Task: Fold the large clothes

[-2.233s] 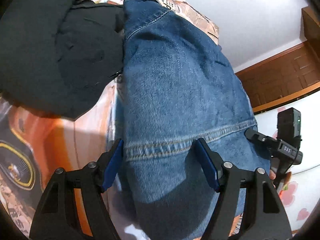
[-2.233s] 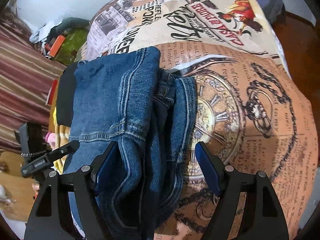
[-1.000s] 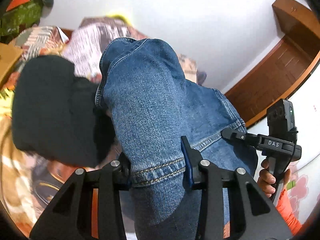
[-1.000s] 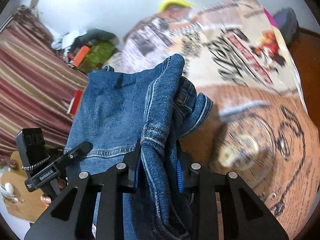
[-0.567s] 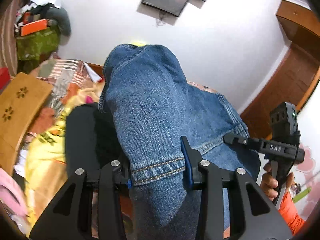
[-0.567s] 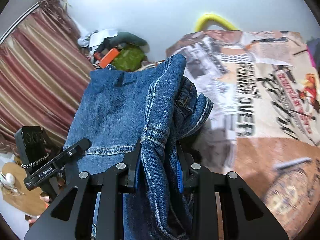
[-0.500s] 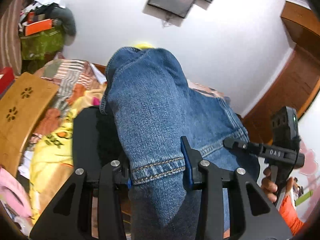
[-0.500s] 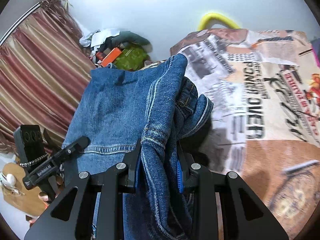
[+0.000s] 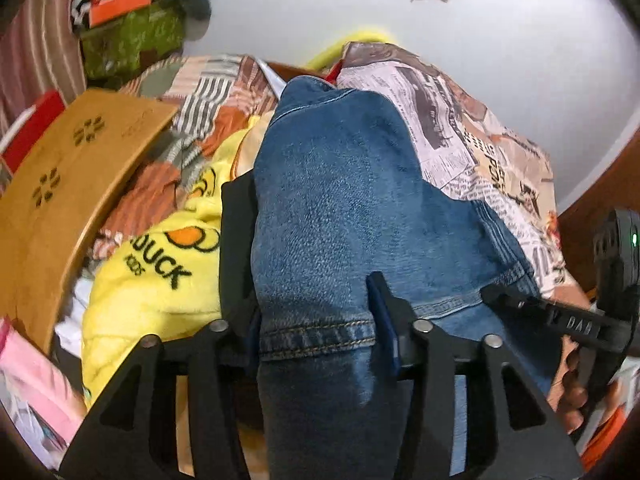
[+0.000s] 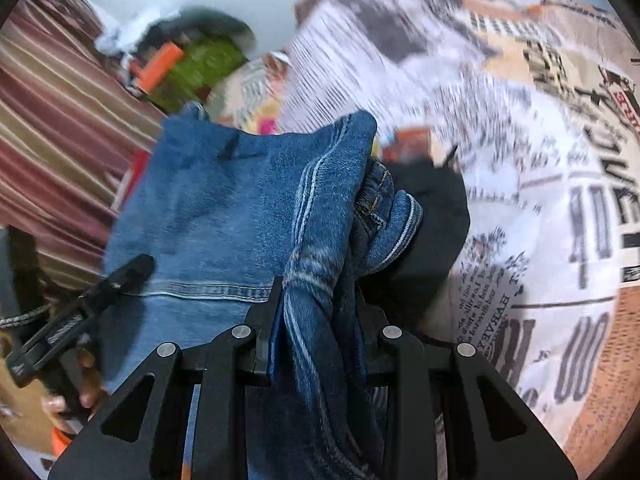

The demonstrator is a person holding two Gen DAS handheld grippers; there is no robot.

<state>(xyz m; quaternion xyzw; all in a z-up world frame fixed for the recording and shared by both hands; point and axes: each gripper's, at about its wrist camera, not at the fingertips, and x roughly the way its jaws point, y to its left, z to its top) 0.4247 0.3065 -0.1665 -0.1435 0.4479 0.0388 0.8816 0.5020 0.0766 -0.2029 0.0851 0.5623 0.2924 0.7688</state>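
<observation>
Jeans (image 9: 344, 216), folded blue denim, run lengthwise away from both cameras over the newsprint-patterned bed (image 9: 472, 136). The left gripper (image 9: 316, 340) has its fingers opening, hem between them, pads seemingly touching it. The right gripper (image 10: 316, 320) is clenched on bunched denim. Only the left view shows a yellow duck blanket (image 9: 152, 276); the right view is blurred.

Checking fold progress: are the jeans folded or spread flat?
Folded. The jeans show stacked denim layers bunched in the right gripper, hem doubled between the opening left gripper.
</observation>
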